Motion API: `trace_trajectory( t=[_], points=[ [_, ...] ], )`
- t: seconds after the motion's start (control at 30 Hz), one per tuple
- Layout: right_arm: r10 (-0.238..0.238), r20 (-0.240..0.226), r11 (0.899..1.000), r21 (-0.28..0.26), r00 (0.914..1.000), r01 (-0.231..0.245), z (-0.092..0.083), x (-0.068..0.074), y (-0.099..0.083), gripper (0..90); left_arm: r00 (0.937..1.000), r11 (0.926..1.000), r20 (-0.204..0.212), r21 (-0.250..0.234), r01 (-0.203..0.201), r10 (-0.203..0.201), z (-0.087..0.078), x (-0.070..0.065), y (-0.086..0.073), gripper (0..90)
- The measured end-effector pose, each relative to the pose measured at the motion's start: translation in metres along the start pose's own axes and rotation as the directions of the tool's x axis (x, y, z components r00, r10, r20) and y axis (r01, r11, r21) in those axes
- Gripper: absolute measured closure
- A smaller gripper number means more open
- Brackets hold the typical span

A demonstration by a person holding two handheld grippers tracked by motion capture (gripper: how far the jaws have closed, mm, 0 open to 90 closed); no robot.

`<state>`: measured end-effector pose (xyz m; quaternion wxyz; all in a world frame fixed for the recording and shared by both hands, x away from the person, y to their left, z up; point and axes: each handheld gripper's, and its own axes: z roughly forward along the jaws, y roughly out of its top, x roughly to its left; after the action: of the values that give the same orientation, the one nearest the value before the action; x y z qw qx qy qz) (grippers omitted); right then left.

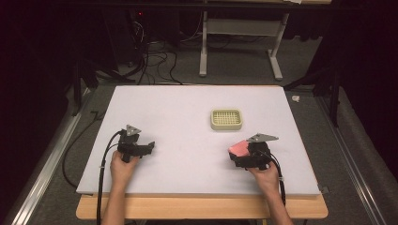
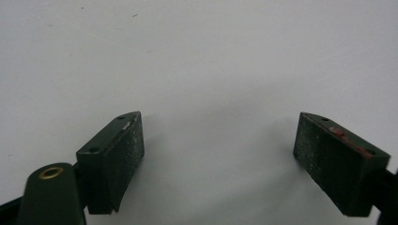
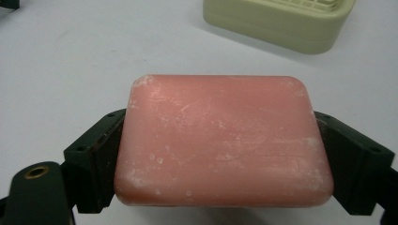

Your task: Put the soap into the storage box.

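Right gripper (image 3: 220,154): jaws clamped on either side of a pink soap bar (image 3: 220,140), held just above the white surface (image 1: 187,122) at its near right.
Left gripper (image 2: 218,154): jaws wide apart, nothing between them, low over the near left.
Soap dish (image 1: 226,119): pale yellow, slotted top, beyond the soap, apart from it.
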<state>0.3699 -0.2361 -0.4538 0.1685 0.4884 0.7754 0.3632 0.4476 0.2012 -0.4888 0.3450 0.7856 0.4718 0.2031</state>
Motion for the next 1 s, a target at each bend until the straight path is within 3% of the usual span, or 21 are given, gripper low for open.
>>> trace_trajectory(
  t=[0.63,1.0],
  points=[
    [-0.001,-0.014,0.999,-0.051,0.9999,0.0,-0.006,-0.004,0.024,13.8,1.0,1.0,0.0,0.0,0.0,0.0,0.0,0.0,0.0,16.9],
    [-0.008,-0.018,0.999,-0.053,0.9998,0.007,-0.004,-0.005,0.036,13.8,1.0,1.0,0.0,0.0,0.0,0.0,0.0,0.0,0.0,17.0]
  ],
)
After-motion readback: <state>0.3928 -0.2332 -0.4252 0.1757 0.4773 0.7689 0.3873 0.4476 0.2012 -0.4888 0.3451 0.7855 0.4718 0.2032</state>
